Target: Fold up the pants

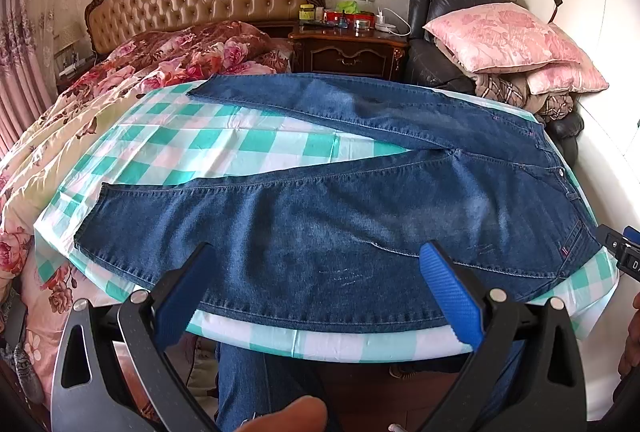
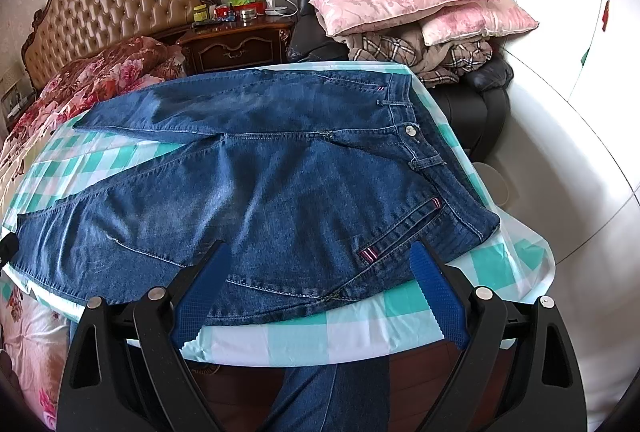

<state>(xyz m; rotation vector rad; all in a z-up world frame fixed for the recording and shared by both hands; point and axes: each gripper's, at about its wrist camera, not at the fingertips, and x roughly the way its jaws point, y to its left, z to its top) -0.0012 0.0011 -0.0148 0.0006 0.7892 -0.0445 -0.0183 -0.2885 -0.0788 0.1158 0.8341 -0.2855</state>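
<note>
Blue denim pants (image 1: 340,208) lie spread flat on a table with a green-and-white checked cloth (image 1: 224,144), legs apart and pointing left, waistband at the right. They also show in the right wrist view (image 2: 280,184), with the waist button (image 2: 410,130) and pocket at the right. My left gripper (image 1: 320,256) is open and empty, hovering over the near leg by the table's front edge. My right gripper (image 2: 320,256) is open and empty, hovering over the near hip and pocket area. Part of the right gripper (image 1: 624,252) shows at the right edge of the left wrist view.
The table's checked cloth (image 2: 360,336) hangs over the front edge. A bed with a floral quilt (image 1: 80,128) stands at the left, a wooden nightstand (image 1: 348,52) behind, and a black chair piled with pink pillows (image 1: 508,36) at the back right. My denim-clad legs (image 1: 248,384) are below the table.
</note>
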